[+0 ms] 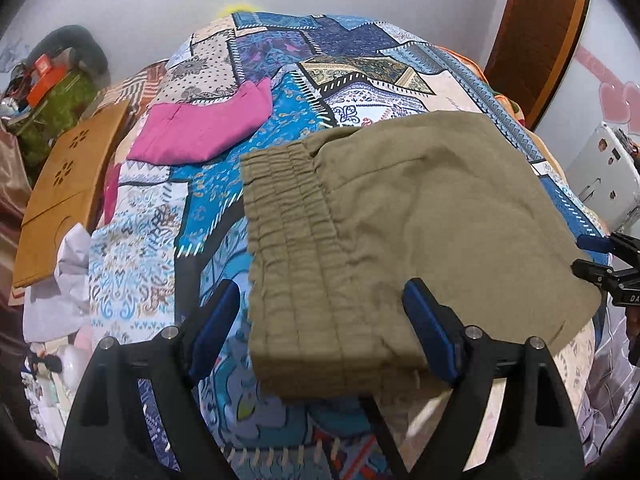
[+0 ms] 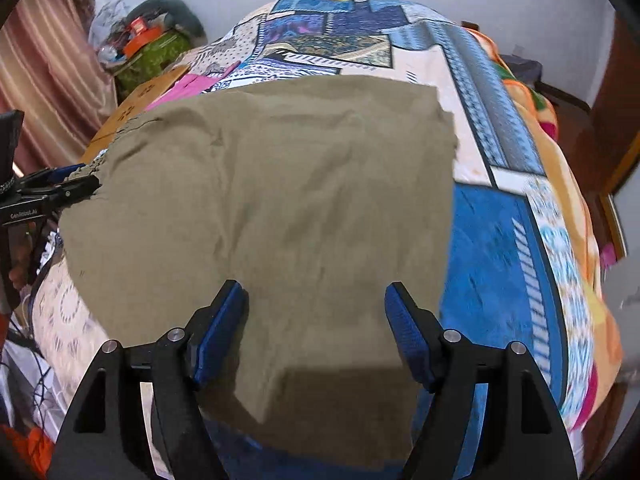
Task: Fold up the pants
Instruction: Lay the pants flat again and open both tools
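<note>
A: 2 grippers, both with jaws spread and nothing pinched. Item 1, your left gripper [image 1: 320, 320]: it hangs over the elastic waistband [image 1: 288, 216] end of the olive pants [image 1: 400, 208], 1 blue pad off the cloth's left edge, the other over the fabric. Whether that pad touches the cloth, I cannot tell.

B: Item 2, the pants themselves?

A: Lying flat on the patchwork bedspread [image 1: 224, 184], apparently already doubled over, waistband to your left, near edge toward you. Item 3, your right gripper [image 2: 316, 328]: open over the near edge of the pants [image 2: 280, 208], cloth showing between the pads but not clamped.

B: Step in hand?

A: My reading: lining up for a 2-handed pickup ahead of the next fold. That calls for both sets of jaws to drop onto the near edge, close on every layer, and lift together so the fold stays square.

B: Surroundings, left to right?

A: 1 wooden lap tray [image 1: 68, 184] leaning at the bed's left side, 1 pink garment [image 1: 200, 128] folded on the bedspread beyond the waistband, a plain pale wall behind, 1 brown door [image 1: 540, 28] at right.
</note>
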A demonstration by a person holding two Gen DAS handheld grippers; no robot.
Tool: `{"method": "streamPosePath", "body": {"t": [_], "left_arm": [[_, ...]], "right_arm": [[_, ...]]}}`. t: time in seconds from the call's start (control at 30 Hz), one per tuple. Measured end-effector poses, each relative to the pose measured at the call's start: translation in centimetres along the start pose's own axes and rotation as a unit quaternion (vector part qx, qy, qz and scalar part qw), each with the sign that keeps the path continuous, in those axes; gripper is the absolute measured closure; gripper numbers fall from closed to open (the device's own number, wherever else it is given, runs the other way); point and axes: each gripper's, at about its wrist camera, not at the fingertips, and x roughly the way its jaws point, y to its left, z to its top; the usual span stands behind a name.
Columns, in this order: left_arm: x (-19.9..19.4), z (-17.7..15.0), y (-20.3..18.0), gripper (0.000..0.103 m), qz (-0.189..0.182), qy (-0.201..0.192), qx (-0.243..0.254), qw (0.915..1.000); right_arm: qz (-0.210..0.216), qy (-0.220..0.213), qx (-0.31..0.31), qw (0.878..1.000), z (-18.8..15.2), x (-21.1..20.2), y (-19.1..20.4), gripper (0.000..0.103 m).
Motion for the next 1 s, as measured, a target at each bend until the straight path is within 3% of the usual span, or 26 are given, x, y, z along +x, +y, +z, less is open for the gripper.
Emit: {"method": "streamPosePath", "body": {"t": [0.3,0.47,0.63,0.77,1.0], "left_arm": [[-2.5,-2.0,0.6,0.018,0.006,-0.010,-0.004,0.9999],[-4.6,-2.4,2.1,0.018,0.005,-0.014,-0.041,0.9990],[-5.4,-3.2,3.7,0.018,-0.075,-0.004,-0.123,0.9895],[-4.5,-3.8,2.5,0.018,-0.103,0.015,-0.130,0.9860],[-2.1,-4.3,0.6,0.019,-0.166,0.053,-0.145,0.9740]], "right_arm": [[-0.025,-0.005,0.013,1.000,-1.1,-1.5,-0.4,0.033],[-0.038,-0.036,-0.004,0.999,-0.6,-3.2,0.6,0.033],[-0.017,-0.086,-0.025,0.996,2.0,-4.8,3.0,0.033],[0.000,-0.113,-0.040,0.993,3.8,-4.2,5.4,0.033],[0.017,-0.080,-0.065,0.995,4.1,0.3,8.2,0.033]]}}
